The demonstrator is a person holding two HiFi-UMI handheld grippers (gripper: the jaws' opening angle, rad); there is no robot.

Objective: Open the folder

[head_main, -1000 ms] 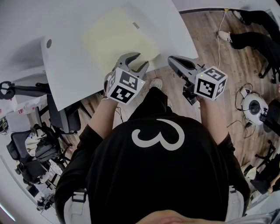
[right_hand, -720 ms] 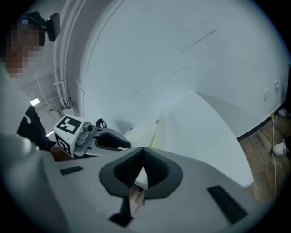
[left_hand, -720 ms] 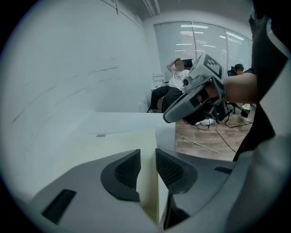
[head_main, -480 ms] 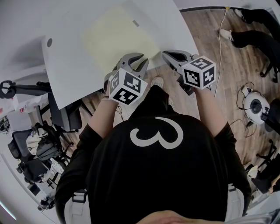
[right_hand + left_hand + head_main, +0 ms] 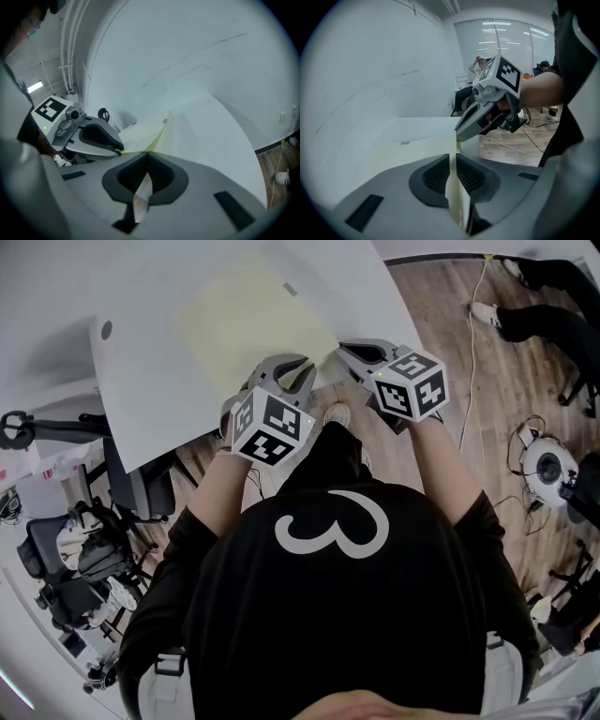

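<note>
Corner of folder (image 5: 253, 320) at tips of right tool (image 5: 344, 350)

a white table (image 5: 150, 409) carries a pale yellow folder (image 5: 248, 320) lying flat near its front edge.

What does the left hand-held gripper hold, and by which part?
The left hand-held gripper pinches the folder by its near edge; its jaws have just been closing.

Bright, even light; soft shadow left of table (image 5: 150, 418). Fisheye warp + dark corners in gripper views; near parts blurry.
</note>
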